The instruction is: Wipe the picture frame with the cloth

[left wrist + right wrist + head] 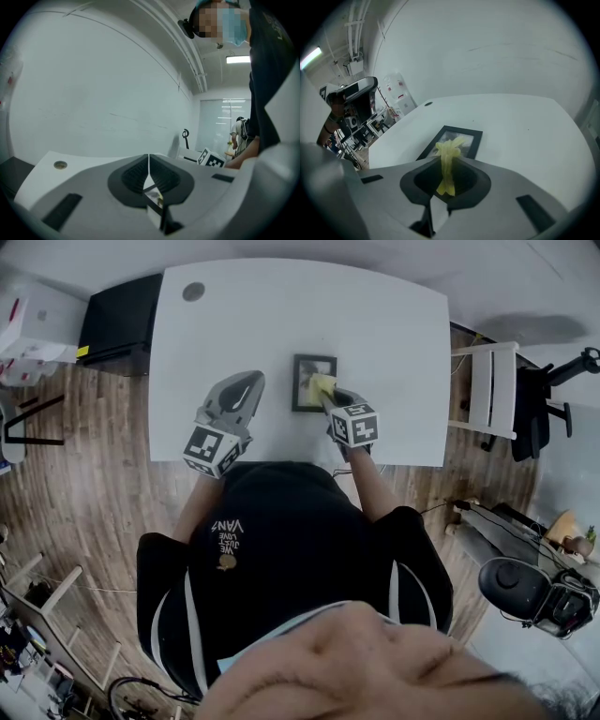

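A small black picture frame (309, 367) lies flat on the white table (375, 324), a little right of the middle; it also shows in the right gripper view as a dark frame (472, 140). My right gripper (328, 392) is shut on a bunched yellow cloth (322, 385), and the yellow cloth (448, 159) hangs over the frame's near right part. Whether the cloth touches the glass I cannot tell. My left gripper (246, 382) hovers left of the frame, shut with nothing in it; its dark pads (133, 174) meet.
A round grommet (193, 292) sits at the table's far left corner. A black cabinet (117, 324) stands left of the table and a white chair (492, 390) at its right. A black office chair (548, 395) stands further right.
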`<control>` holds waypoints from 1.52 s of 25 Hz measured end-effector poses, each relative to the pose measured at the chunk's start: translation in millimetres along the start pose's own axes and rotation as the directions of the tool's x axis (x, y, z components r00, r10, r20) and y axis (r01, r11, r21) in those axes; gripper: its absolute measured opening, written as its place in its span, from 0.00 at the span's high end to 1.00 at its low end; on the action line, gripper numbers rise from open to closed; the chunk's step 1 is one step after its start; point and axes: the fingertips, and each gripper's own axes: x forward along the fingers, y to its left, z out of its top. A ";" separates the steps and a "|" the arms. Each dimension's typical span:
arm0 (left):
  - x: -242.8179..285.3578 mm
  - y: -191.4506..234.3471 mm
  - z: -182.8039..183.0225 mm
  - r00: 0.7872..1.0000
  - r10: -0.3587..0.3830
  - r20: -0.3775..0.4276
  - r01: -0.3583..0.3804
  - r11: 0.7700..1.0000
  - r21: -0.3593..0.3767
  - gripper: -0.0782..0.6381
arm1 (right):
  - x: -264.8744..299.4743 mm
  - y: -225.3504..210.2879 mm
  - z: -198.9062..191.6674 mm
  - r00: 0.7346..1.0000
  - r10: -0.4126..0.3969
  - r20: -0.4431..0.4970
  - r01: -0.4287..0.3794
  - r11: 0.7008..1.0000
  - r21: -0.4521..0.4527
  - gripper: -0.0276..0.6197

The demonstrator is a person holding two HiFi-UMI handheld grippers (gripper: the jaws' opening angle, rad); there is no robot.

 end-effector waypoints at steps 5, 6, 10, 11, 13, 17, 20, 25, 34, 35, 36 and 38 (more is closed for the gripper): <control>2.8 -2.6 2.5 1.000 -0.010 0.000 0.010 1.000 0.007 0.87 | -7.6 -16.1 -6.4 0.999 -0.033 -0.004 0.033 0.999 0.018 0.89; 3.4 -3.0 2.8 1.000 -0.011 0.000 0.011 1.000 0.008 0.87 | -9.0 -19.5 -7.5 0.999 -0.039 -0.004 0.039 0.999 0.023 0.89; 5.6 -4.4 2.8 1.000 -0.018 -0.003 0.018 1.000 0.007 0.87 | -15.6 -30.4 -10.8 0.998 -0.059 -0.002 0.059 0.997 0.042 0.89; 6.2 -4.6 2.9 1.000 -0.019 -0.003 0.019 1.000 0.007 0.87 | -17.0 -32.7 -11.3 0.998 -0.063 -0.001 0.063 0.997 0.046 0.89; 7.6 -5.6 2.8 1.000 -0.023 -0.003 0.023 1.000 0.008 0.87 | -20.3 -37.6 -12.4 0.997 -0.074 0.002 0.074 0.996 0.055 0.89; 11.1 -8.8 1.9 0.999 -0.032 -0.007 0.032 0.999 0.009 0.87 | -27.4 -47.4 -14.9 0.995 -0.098 0.001 0.098 0.993 0.060 0.89; 13.7 -11.4 1.7 0.999 -0.040 -0.007 0.040 0.999 0.011 0.87 | -31.2 -52.4 -16.1 0.994 -0.109 0.000 0.109 0.992 0.066 0.89; 13.0 -11.3 -0.1 0.999 -0.041 -0.008 0.041 0.999 0.007 0.87 | -31.9 -51.5 -14.7 0.994 -0.110 0.008 0.110 0.991 0.070 0.89; 7.5 -5.9 -0.4 1.000 -0.023 -0.005 0.023 1.000 0.004 0.87 | -26.4 -20.5 7.3 0.998 -0.021 0.058 0.016 0.997 0.077 0.89; 7.0 -5.1 0.2 1.000 -0.020 -0.003 0.020 1.000 0.004 0.87 | -23.8 -12.7 10.3 0.998 0.002 0.063 -0.007 0.997 0.078 0.89; 6.6 -4.6 0.5 1.000 -0.017 -0.002 0.017 1.000 0.002 0.87 | -21.1 -4.4 12.9 0.997 0.026 0.066 -0.031 0.997 0.077 0.89; 5.9 -4.2 0.6 1.000 -0.012 -0.001 0.012 1.000 -0.001 0.87 | -14.6 11.4 15.6 0.995 0.070 0.066 -0.075 0.995 0.071 0.89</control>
